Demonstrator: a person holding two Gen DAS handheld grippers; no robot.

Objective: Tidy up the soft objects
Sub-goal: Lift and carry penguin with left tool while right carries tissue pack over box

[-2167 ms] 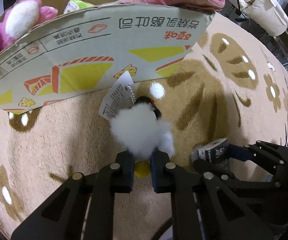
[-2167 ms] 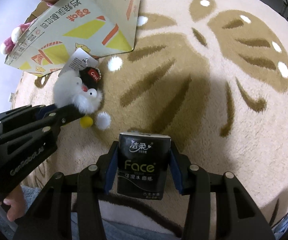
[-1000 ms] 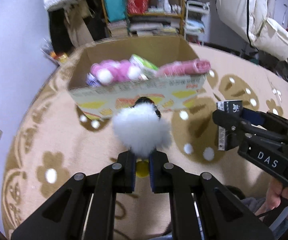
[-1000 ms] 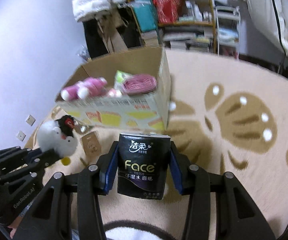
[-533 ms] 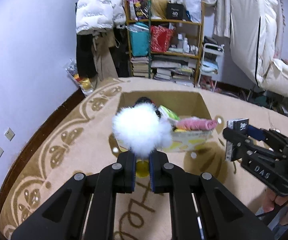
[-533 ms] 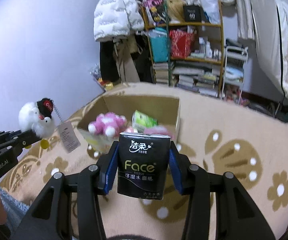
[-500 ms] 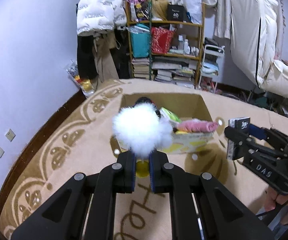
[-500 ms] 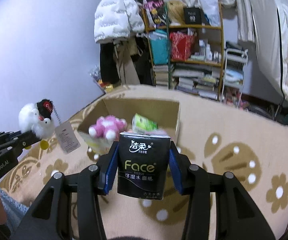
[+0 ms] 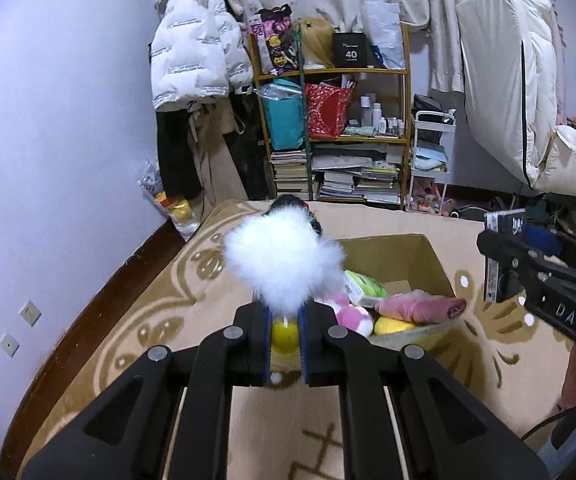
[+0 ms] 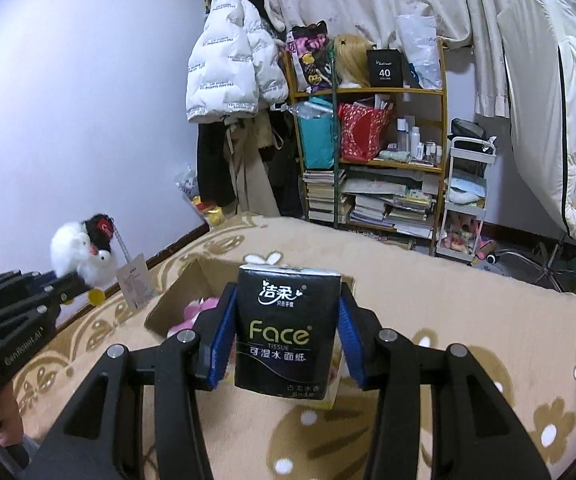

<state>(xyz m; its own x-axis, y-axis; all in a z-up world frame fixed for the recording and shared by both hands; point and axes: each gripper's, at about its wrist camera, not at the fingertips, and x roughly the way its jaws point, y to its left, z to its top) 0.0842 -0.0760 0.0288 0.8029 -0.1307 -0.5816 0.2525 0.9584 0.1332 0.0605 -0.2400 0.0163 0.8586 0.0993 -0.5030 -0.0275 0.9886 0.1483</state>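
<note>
Below, on the beige patterned rug (image 9: 136, 312), sits the open cardboard box (image 9: 427, 256) of plush things. Above it the right gripper (image 10: 286, 340) clamps a black tissue pack (image 10: 286, 332) — the left gripper (image 9: 284, 332) pinches a white fluffy penguin toy (image 9: 284, 264).

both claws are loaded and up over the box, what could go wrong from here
The left claw pinches only the base of the fluffy penguin toy, so it might slip out short of the cardboard box. The toy's hang tag dangles and could snag the rim.
</note>
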